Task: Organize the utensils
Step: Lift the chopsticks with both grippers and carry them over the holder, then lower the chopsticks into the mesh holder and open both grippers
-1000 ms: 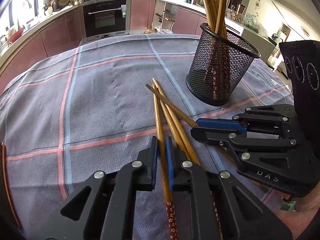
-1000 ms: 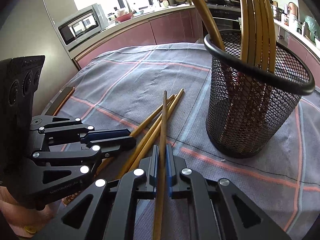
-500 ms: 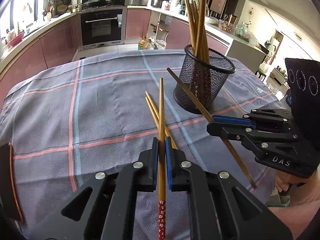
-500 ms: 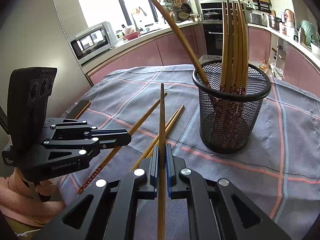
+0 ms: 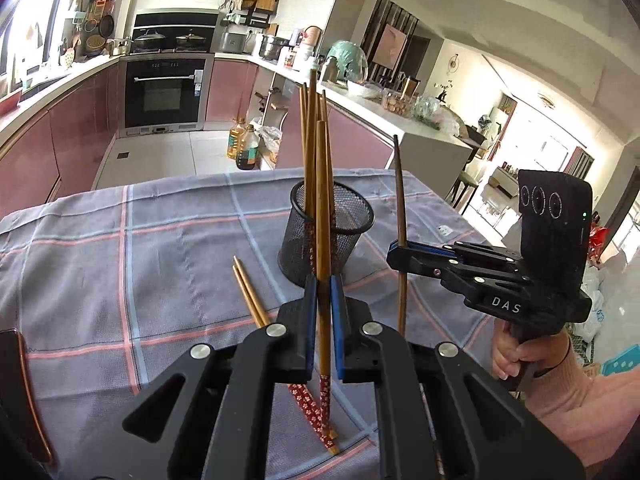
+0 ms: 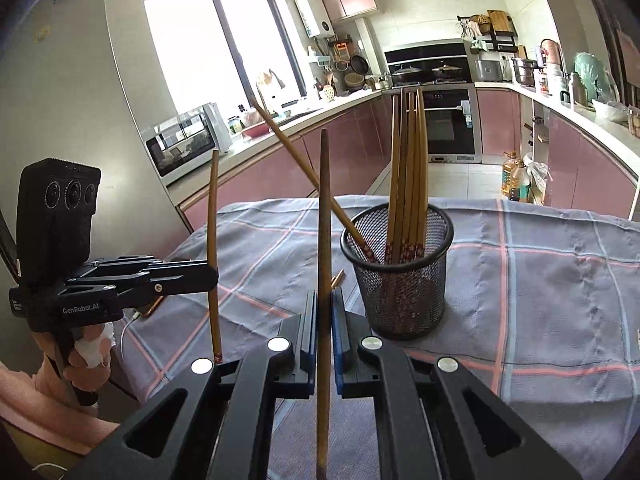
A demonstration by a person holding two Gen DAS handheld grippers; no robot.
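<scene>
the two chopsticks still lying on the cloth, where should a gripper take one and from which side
Probably at mid-shaft, coming from above with the jaws across its width. The two loose chopsticks lie flat and side by side on the tablecloth, tapered tips toward the mesh holder. Their patterned ends sit under the left gripper.

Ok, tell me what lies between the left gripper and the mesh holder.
Left wrist view: two loose chopsticks on the tablecloth, between the left gripper and the mesh holder.
</scene>
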